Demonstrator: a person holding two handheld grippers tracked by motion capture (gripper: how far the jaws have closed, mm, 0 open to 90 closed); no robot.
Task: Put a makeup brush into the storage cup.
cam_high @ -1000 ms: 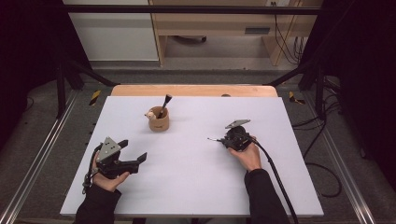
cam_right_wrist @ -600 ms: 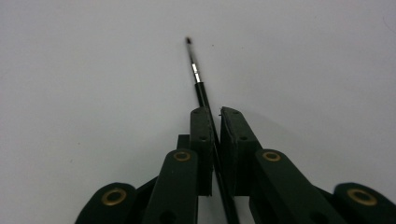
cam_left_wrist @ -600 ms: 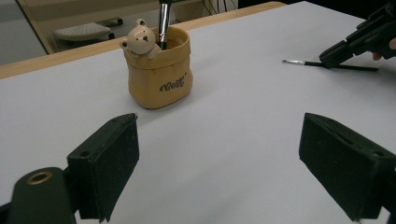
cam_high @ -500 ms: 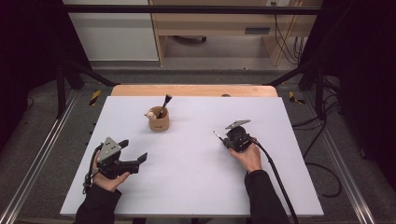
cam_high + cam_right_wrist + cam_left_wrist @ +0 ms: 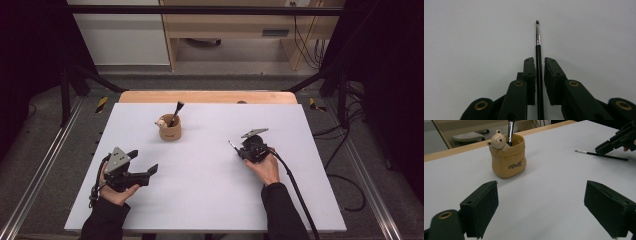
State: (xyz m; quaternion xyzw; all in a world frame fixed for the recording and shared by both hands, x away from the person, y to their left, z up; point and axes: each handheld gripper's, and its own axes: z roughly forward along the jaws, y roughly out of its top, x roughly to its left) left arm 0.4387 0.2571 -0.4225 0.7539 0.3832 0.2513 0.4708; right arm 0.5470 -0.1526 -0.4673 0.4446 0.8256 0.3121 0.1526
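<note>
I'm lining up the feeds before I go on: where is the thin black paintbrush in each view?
High view: paintbrush right of centre, its tip poking left out of the right gripper.
Left gripper view: upper right, reaching left from under that gripper.
Right gripper view: centre, running straight up between the jaws, which have just been opening.
Shared landmark: the right gripper itself.

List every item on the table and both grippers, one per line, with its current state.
Thin brush: lying flat on the table, handle between the right gripper's jaws, a small gap beside it.
Bear-shaped holder: upright.
Thick brush: standing in the holder, leaning.
Right gripper: jaws just reopened slightly, not pressing the thin brush.
Left gripper: wide open, nothing between its jaws.
Table: white top.
</note>
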